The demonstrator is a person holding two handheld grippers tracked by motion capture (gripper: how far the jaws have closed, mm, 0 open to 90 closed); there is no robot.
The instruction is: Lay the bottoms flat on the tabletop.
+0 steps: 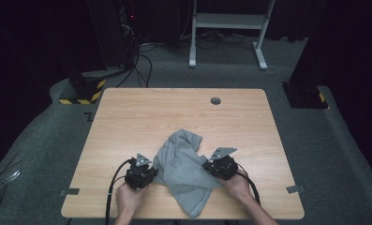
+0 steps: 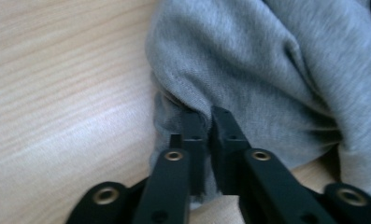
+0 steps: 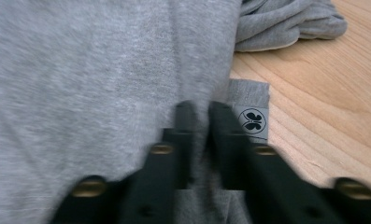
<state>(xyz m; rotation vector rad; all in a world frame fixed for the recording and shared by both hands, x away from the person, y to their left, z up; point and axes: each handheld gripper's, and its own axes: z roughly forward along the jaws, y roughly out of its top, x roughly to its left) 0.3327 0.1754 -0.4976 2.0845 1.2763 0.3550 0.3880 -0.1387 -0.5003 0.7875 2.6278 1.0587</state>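
We are pinching the crumpled soft grey cloth garment (image 1: 186, 171), lying at six o'clock on the wooden worktop (image 1: 127, 122), with left hand-held gripper (image 2: 206, 116) and right hand-held gripper (image 3: 202, 109) both clamped on thin edges; tugging could be slipping it loose.

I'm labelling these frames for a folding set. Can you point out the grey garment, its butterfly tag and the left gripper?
grey garment (image 1: 186, 168), high view, middle of the cloth.
butterfly tag (image 3: 253, 120), right gripper view, on the butterfly print.
left gripper (image 2: 208, 116), left gripper view, between its tips, pinching the hem.
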